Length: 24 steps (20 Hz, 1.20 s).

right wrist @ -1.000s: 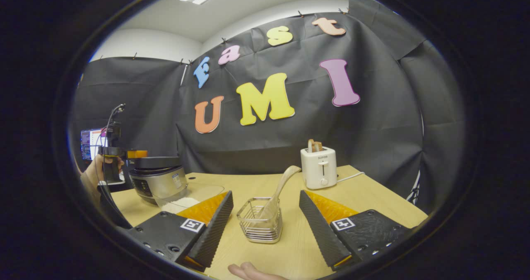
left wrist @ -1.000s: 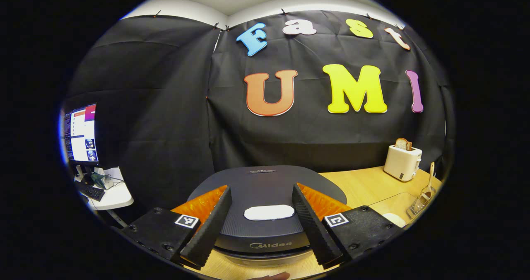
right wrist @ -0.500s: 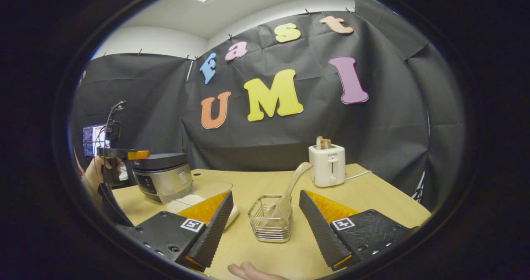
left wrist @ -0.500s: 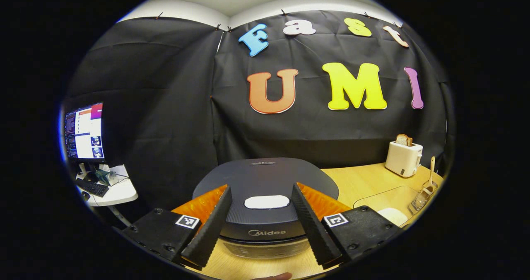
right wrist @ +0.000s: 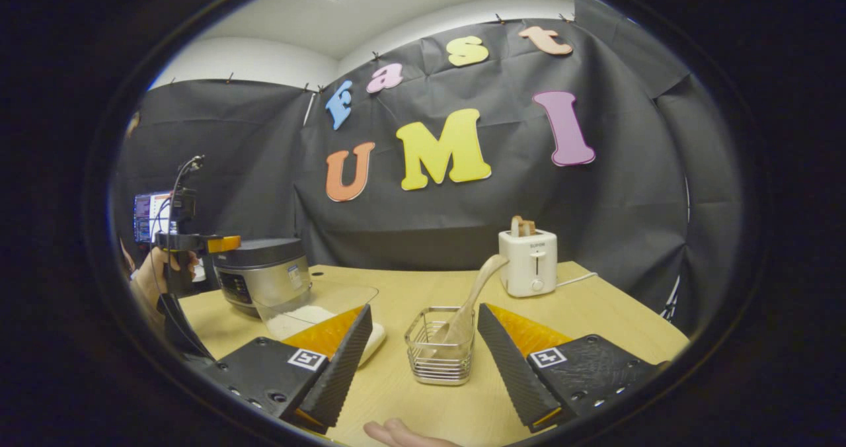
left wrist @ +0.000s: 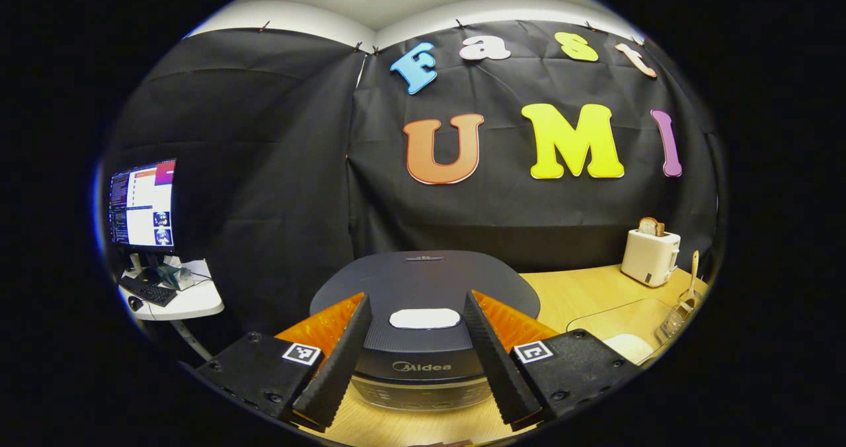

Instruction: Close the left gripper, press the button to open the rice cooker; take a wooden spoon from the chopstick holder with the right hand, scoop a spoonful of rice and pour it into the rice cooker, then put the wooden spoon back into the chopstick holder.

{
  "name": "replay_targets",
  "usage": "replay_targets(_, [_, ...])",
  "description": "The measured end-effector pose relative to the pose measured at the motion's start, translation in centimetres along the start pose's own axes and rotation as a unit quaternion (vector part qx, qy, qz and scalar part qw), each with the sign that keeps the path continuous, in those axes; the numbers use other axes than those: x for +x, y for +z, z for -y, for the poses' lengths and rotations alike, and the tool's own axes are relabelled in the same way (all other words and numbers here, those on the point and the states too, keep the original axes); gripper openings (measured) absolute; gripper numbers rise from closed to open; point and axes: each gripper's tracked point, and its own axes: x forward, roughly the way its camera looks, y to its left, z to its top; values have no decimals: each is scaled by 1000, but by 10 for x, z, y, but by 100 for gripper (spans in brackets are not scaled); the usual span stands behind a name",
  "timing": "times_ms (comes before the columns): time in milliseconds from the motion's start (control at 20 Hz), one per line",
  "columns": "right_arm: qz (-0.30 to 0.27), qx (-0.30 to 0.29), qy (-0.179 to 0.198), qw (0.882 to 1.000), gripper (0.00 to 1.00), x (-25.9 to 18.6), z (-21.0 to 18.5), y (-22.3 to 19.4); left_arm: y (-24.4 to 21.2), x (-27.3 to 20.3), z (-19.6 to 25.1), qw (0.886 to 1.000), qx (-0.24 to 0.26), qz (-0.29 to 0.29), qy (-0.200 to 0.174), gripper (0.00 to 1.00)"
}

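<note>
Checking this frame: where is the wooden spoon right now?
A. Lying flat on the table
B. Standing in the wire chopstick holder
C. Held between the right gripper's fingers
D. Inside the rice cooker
B. In the right gripper view the wooden spoon leans upright in the chopstick holder, ahead of the open right gripper, whose fingers touch nothing.
</note>
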Motion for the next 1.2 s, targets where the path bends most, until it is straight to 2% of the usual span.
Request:
replay_targets(200, [-4, -7, -2, 1000, 95, -3, -1, -1, 2, -24, 2, 999, 5, 35, 15, 89])
replay_targets(400, [-6, -7, 0, 1000, 96, -5, -7, -3, -1, -58, 11, 999, -2, 44, 18, 90])
replay_targets(600, [-7, -10, -3, 1000, 96, -7, -11, -7, 0, -88, 35, 999, 4, 51, -2, 90])
replay_targets(850, [1, -26, -27, 999, 96, -13, -13, -4, -12, -121, 84, 998, -12, 35, -60, 92])
replay_targets(900, [4, -29, -29, 999, 91, -15, -15, -2, -21, -126, 96, 997, -16, 27, -75, 92])
replay_targets(950, [8, -33, -32, 999, 96, -17, -16, 0, -27, -131, 111, 995, -16, 17, -94, 92])
replay_targets(1150, [21, -49, -41, 998, 96, -29, -25, 3, -33, -141, 141, 992, -40, 2, -122, 92])
replay_targets(1200, [21, -51, -42, 998, 92, -32, -27, 2, -32, -143, 147, 991, -42, 0, -128, 92])
